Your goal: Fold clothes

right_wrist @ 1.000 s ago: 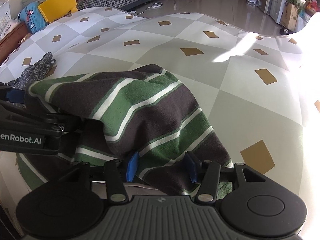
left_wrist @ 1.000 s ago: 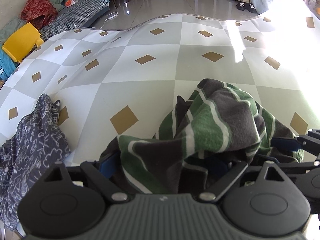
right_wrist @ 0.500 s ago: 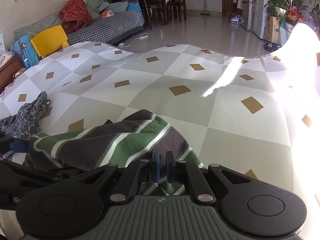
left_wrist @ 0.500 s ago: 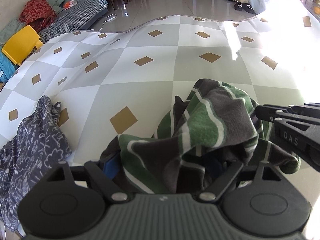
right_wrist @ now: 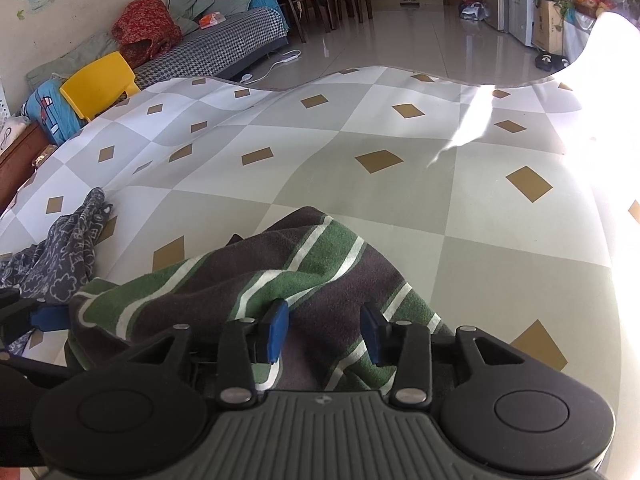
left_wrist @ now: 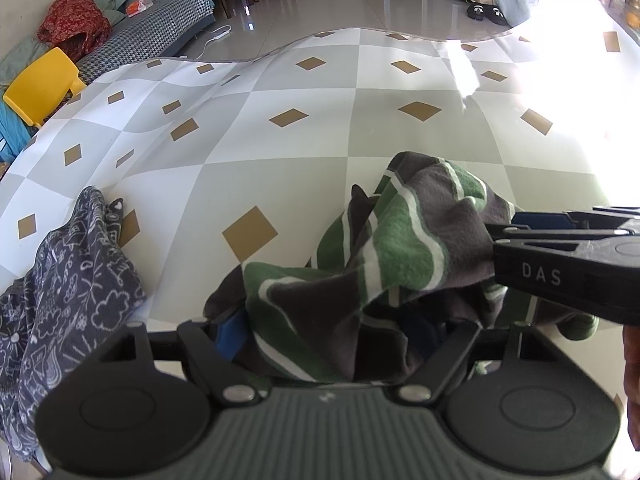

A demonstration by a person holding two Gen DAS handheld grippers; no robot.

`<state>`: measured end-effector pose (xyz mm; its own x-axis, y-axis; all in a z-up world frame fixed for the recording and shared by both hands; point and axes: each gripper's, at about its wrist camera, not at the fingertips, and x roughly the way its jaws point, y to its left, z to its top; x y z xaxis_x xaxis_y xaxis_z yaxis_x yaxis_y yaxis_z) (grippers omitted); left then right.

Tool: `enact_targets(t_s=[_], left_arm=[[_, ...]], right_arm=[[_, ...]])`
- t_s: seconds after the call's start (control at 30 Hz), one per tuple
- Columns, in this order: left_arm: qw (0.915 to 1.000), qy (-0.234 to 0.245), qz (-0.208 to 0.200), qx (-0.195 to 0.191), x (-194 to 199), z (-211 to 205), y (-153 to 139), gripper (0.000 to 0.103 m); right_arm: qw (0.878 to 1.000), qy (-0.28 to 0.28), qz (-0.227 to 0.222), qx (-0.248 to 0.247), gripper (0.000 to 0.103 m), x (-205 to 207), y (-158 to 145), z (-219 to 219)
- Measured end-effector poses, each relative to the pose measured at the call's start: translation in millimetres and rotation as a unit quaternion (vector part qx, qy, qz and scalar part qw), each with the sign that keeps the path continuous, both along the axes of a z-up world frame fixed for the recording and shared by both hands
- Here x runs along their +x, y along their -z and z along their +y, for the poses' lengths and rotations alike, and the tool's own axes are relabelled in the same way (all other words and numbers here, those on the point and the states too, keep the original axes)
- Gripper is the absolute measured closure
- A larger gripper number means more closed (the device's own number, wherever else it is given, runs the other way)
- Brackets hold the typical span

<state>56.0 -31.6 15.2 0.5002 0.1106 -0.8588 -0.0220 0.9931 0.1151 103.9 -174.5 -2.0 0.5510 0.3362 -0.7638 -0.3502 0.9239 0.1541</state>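
Sunlit tiled floor, a checked sofa and a yellow chair are seen beyond the bench, which is covered by a cloth of pale squares and gold diamonds. On it, low in the middle of both frames, the striped garment (green, grey and white) is heaped in a loose mound, not yet laid flat.

In the left wrist view the left tongs are draped over by the near hem: one blue pad is seen at lower left with cloth against it, the other is buried, so it cannot be told whether the fabric is pinched. Their jaws have just been closing, with cloth between them.

In the right wrist view the right tongs are seen apart, resting on the garment with a flat stretch of cloth between the pads and nothing clamped; their jaws have just been opening.

The garment's long axis is judged to run from left to right across the frame, from one pair of tongs to the other, so each end is nearest to its own hand, and spreading would call for a fresh grip on the right.

Only the left view shows the crumpled peak and the right tongs entering from the right edge; only the right view shows the smoother right flank. A dark patterned garment lies apart at the left.
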Motion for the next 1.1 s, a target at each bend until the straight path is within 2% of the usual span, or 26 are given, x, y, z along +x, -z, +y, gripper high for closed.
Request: enact_targets(t_s=[0.17,0.4,0.57,1.1], left_arm=[[1.0000,-0.001,0.001,-0.003,-1.7,1.7,0.1,0.023],[1.0000,-0.005,0.003,-0.005,-4.3,4.3,-1.1,0.025],[0.9996,-0.011,0.017,-0.018,-6.3,8.2,-0.3,0.018],[0.9987,-0.003,0.045,-0.023,-17.0,14.0,5.0,0.018]], right_arm=[[1.000,0.000,0.008,-0.006,0.058,2.6,6.9,6.4],[1.000,0.009,0.021,0.015,0.058,8.9,12.1,10.6],[0.999,0.008,0.024,0.026,0.058,12.8,13.9,14.5],[0.999,-0.032,0.022,0.033,0.058,21.1,23.5,34.1]])
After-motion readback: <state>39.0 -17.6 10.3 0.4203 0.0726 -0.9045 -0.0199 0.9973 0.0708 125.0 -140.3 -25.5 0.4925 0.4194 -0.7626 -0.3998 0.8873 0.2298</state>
